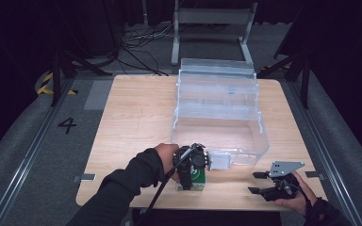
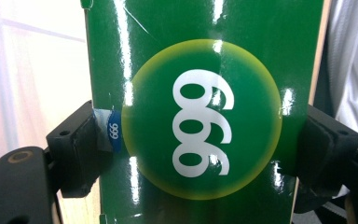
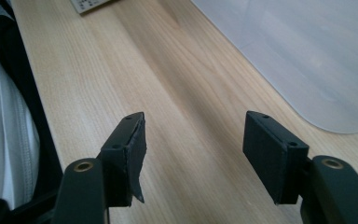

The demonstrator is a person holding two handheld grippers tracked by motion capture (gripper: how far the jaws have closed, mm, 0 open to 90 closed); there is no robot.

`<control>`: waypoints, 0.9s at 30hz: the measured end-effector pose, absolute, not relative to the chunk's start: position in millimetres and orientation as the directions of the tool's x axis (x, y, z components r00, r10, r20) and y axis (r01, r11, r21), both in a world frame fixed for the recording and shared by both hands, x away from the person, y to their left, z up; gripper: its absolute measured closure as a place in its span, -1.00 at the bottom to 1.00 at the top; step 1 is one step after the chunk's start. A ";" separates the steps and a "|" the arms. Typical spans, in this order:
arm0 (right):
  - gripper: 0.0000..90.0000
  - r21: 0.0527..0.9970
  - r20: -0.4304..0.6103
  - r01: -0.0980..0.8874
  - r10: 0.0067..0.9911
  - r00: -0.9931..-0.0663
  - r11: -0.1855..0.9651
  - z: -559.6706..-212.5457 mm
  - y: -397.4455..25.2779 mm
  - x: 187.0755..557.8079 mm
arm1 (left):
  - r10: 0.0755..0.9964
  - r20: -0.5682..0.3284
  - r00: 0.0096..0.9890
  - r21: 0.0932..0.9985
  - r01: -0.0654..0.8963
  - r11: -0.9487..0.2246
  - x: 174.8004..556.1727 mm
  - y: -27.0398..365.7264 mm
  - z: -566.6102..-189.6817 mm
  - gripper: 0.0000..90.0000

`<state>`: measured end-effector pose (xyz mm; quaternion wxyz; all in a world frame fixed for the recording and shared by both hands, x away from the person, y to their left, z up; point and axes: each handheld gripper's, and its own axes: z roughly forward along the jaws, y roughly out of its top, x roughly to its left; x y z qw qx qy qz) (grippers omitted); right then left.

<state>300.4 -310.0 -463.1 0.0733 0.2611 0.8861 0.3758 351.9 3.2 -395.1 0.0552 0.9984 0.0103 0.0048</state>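
Left gripper (image 1: 192,175) clamps green box (image 2: 200,112) near table edge (image 1: 202,208)

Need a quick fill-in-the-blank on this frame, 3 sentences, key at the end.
1. The left gripper is shut on a ____ box printed with 999.
2. The right gripper hovers over the wooden table with its jaws ____.
3. Behind the box stands a clear ____ bin.

Missing words: green; open; plastic
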 end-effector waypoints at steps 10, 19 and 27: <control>-0.17 0.724 0.043 0.422 0.576 -0.817 0.546 -466.9 -329.8 309.1 | 0.019 -0.007 1.000 0.164 0.020 -0.986 348.1 9.7 -374.3 -0.61; -0.37 0.729 0.028 0.414 0.580 -0.814 0.545 -474.1 -340.7 314.2 | 0.015 -0.005 1.000 0.213 0.016 -0.977 345.9 15.7 -346.8 -0.62; -0.42 0.723 0.038 0.447 0.616 -0.787 0.526 -481.5 -354.9 316.9 | 0.016 0.035 0.999 0.256 0.006 -0.967 348.1 21.3 -317.2 -0.62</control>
